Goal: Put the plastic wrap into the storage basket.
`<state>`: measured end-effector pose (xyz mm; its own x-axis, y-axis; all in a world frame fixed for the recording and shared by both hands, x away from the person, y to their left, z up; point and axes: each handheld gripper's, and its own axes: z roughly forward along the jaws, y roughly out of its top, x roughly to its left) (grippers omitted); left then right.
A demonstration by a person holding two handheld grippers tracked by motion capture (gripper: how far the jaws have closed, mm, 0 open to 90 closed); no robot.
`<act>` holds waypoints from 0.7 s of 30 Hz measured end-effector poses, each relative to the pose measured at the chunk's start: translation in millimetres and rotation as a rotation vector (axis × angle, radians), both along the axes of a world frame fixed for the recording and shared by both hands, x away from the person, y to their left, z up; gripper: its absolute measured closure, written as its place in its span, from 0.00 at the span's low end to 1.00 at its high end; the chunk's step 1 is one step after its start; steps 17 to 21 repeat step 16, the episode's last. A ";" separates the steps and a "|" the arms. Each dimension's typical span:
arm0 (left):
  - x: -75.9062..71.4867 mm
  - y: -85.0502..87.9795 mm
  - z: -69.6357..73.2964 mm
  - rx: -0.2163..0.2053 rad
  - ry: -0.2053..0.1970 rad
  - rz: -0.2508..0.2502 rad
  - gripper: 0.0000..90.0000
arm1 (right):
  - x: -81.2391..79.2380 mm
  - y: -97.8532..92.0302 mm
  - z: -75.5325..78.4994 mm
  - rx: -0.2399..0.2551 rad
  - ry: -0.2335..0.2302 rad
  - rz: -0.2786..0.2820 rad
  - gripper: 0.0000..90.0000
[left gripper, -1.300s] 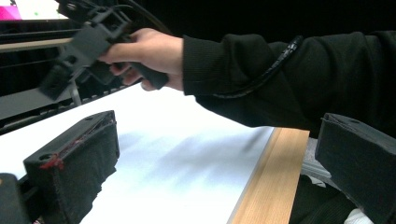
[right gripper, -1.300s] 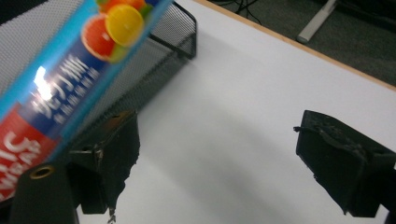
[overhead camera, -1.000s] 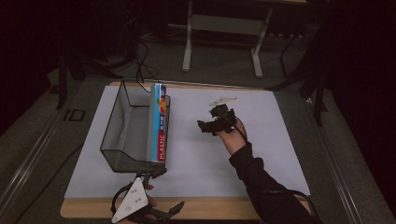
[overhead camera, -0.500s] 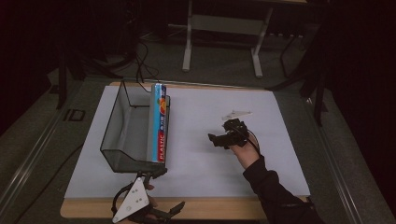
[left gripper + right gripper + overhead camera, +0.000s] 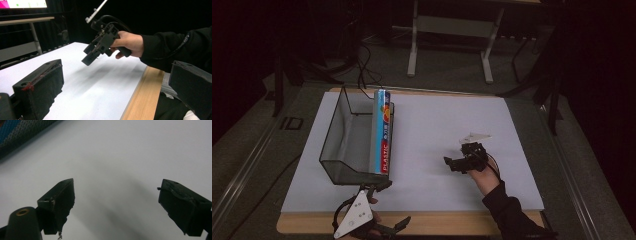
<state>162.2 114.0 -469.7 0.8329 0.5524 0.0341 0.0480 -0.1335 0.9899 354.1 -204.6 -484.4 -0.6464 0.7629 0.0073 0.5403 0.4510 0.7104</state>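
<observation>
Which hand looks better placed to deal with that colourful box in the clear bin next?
Probably the left. The left gripper sits right at the near end of the bin holding the box, while the right gripper, jaws open and empty, is well off on bare table.

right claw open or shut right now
Open: in the right gripper view the right claw has its jaws far apart, with only bare white table between them.

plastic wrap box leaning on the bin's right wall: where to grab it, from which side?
Judging by its pose, take the plastic wrap box across its narrow width near the top edge, coming from above. It stands on a long edge against the right wall of the dark mesh bin, so only the top and the table-facing side are free. The right gripper, jaws open and empty, is nearer that side.
</observation>
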 end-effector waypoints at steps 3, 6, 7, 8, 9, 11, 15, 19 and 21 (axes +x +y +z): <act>-0.2 -0.3 0.0 0.004 -0.001 -0.002 0.00 | -1.9 -4.5 -4.1 -0.004 -0.006 -0.009 0.15; -0.8 -0.3 0.0 0.007 -0.003 -0.006 0.00 | -4.0 -7.3 -7.4 0.002 -0.040 -0.022 0.15; -1.0 -0.2 0.0 0.006 -0.003 -0.008 0.00 | -4.0 -7.3 -8.3 -0.005 -0.047 -0.024 0.15; -1.0 -0.2 0.0 0.006 -0.003 -0.008 0.00 | -3.9 -7.2 -9.1 -0.006 -0.052 -0.025 0.15; -1.1 0.1 -0.1 0.006 -0.004 -0.007 0.00 | -3.7 -7.1 -10.0 -0.003 -0.057 -0.026 0.15; -0.9 0.7 0.0 0.004 -0.004 -0.006 0.00 | -3.6 -6.5 -11.6 -0.011 -0.062 -0.027 0.15; 0.1 1.1 -0.5 0.003 0.000 -0.004 0.00 | -4.3 -5.1 -14.5 -0.020 -0.071 -0.016 0.15; 0.2 1.0 -0.8 0.003 0.002 -0.005 0.00 | -3.9 -5.2 -15.3 -0.025 -0.069 -0.015 0.15; 0.2 1.0 -0.8 0.003 0.002 -0.005 0.00 | -3.9 -5.2 -15.3 -0.025 -0.069 -0.015 0.15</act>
